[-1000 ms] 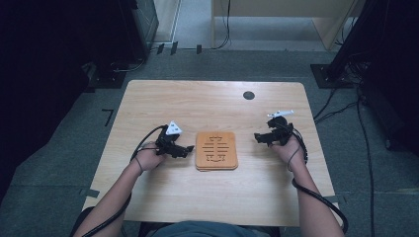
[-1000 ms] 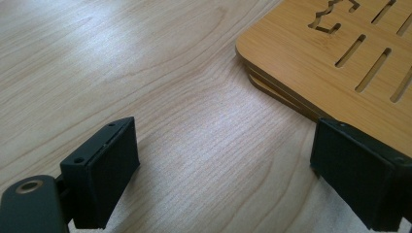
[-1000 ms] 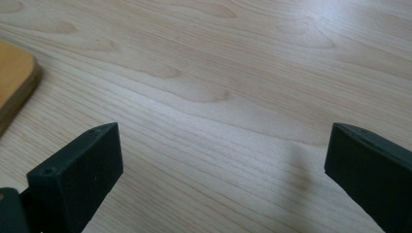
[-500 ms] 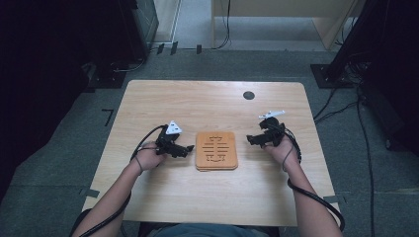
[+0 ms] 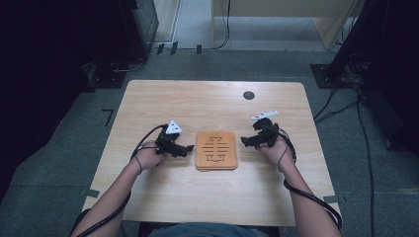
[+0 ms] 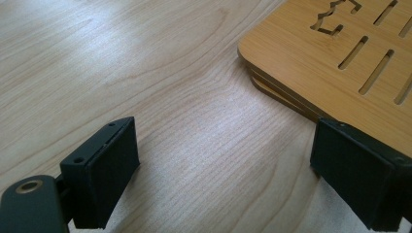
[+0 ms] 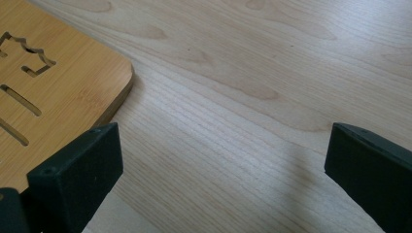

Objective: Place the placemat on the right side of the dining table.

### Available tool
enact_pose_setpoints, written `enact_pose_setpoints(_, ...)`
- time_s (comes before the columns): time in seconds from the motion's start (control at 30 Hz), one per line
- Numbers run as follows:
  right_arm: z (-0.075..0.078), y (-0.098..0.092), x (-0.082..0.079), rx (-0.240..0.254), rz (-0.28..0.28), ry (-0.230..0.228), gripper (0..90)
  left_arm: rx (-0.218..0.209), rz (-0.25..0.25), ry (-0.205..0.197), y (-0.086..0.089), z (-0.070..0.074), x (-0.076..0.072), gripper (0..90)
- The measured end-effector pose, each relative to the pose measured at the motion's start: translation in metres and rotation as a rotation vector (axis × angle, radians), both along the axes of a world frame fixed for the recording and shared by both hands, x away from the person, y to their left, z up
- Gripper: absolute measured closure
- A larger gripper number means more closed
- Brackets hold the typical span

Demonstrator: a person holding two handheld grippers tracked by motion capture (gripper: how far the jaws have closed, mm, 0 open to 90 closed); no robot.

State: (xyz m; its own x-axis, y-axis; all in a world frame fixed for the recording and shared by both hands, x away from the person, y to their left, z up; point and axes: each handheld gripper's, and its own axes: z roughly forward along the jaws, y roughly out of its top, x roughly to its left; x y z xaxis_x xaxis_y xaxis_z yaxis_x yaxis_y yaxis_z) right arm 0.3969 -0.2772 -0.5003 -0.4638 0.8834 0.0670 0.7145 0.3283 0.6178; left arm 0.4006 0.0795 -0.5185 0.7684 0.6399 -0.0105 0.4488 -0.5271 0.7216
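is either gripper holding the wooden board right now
No, the left gripper and right gripper both stand open over bare table, beside the wooden board.

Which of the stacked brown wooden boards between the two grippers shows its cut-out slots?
The top brown wooden board: its slotted face lies exposed, while the boards under it show only thin edges at the corner.

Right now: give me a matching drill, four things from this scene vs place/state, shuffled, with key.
Things:
1. left tool
2. right tool
3. wooden boards
4. dark round hole

Place or state:
A. stacked at the table's middle, slots cut in the top one
B. open, at the stack's right edge
C. in the tabletop near the far edge
D. open, at the stack's left edge

Pairs: 1-D, 2-B, 3-A, 4-C
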Motion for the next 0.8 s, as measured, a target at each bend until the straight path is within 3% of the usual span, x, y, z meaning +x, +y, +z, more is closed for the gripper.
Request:
enact_pose_setpoints(0.27,-0.001,0.011,-0.001,-0.014,0.034,-0.007,0.0,-0.002,-0.008,0.003,-0.001,0.003,-0.001,9.3)
enact_pose_setpoints(0.6,-0.001,0.017,-0.001,-0.013,0.04,-0.005,0.0,-0.053,0.008,0.032,-0.001,0.011,-0.003,9.3)
enact_pose_setpoints(0.8,-0.001,0.024,-0.001,-0.011,0.055,0.0,0.0,-0.035,-0.001,0.028,0.0,0.012,-0.006,9.3)
